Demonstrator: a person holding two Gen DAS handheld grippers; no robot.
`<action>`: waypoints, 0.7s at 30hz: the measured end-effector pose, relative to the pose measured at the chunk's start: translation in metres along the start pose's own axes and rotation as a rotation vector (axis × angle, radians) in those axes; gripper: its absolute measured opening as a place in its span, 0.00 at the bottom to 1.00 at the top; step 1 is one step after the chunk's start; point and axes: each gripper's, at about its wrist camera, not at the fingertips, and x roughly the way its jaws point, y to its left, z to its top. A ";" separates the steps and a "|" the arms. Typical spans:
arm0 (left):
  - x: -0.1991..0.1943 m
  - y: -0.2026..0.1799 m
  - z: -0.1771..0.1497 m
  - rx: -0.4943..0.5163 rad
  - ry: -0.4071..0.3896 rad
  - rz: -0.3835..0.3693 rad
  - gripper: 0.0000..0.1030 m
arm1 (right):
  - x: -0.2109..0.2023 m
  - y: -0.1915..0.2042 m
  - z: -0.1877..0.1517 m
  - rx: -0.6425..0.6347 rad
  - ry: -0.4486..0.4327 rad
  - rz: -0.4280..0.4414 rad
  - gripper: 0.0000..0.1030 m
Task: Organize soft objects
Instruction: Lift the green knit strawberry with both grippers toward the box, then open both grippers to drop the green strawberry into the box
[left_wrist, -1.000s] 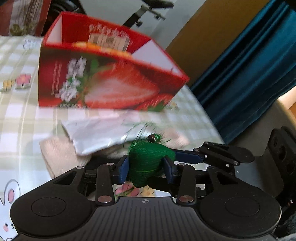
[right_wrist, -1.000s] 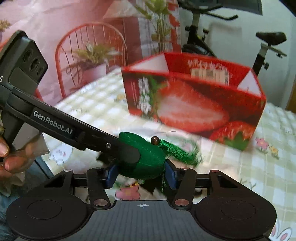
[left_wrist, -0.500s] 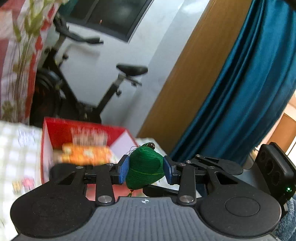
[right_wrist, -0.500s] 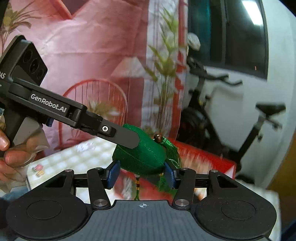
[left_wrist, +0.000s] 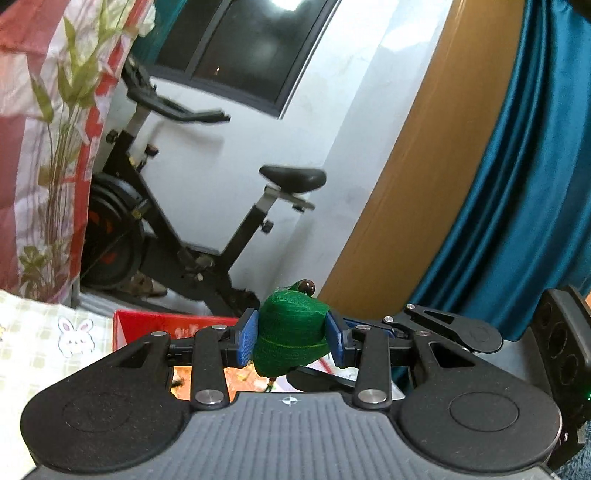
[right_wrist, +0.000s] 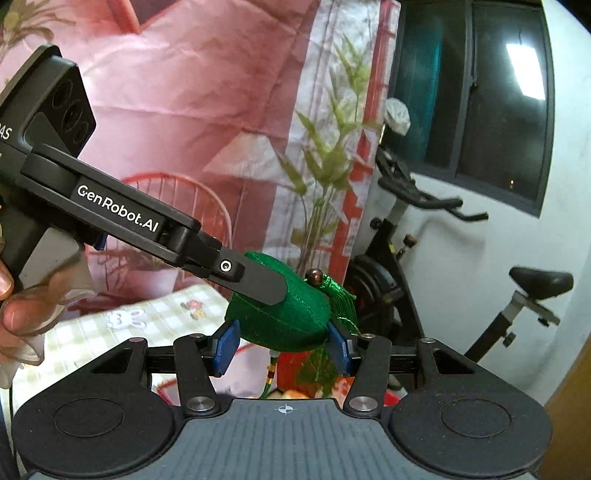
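You're holding the green thread-wrapped pouch (left_wrist: 290, 334) in the air above the red box (left_wrist: 147, 325), and both grippers are clenching it at once: the left gripper (left_wrist: 291, 341) across its body, the right gripper (right_wrist: 282, 345) from its own side. If the two hands are drifting apart, the pouch may be twisting loose, and its green tassel (right_wrist: 340, 299) may be snagging on a jaw. Below, the red box is showing something orange inside; I can't tell what. It's sitting on the checked table (left_wrist: 33, 343).

Both grippers (left_wrist: 291, 339) (right_wrist: 283, 347) aloft, fingers clamped, meeting crosswise.
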 end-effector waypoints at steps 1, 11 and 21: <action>0.003 0.004 -0.001 -0.009 0.014 -0.001 0.41 | 0.005 -0.002 -0.005 0.006 0.012 0.003 0.47; 0.089 0.025 -0.044 -0.075 0.213 -0.015 0.40 | 0.038 -0.039 -0.087 0.128 0.175 0.016 0.47; 0.134 0.023 -0.048 -0.081 0.235 0.025 0.41 | 0.056 -0.068 -0.121 0.168 0.244 -0.095 0.46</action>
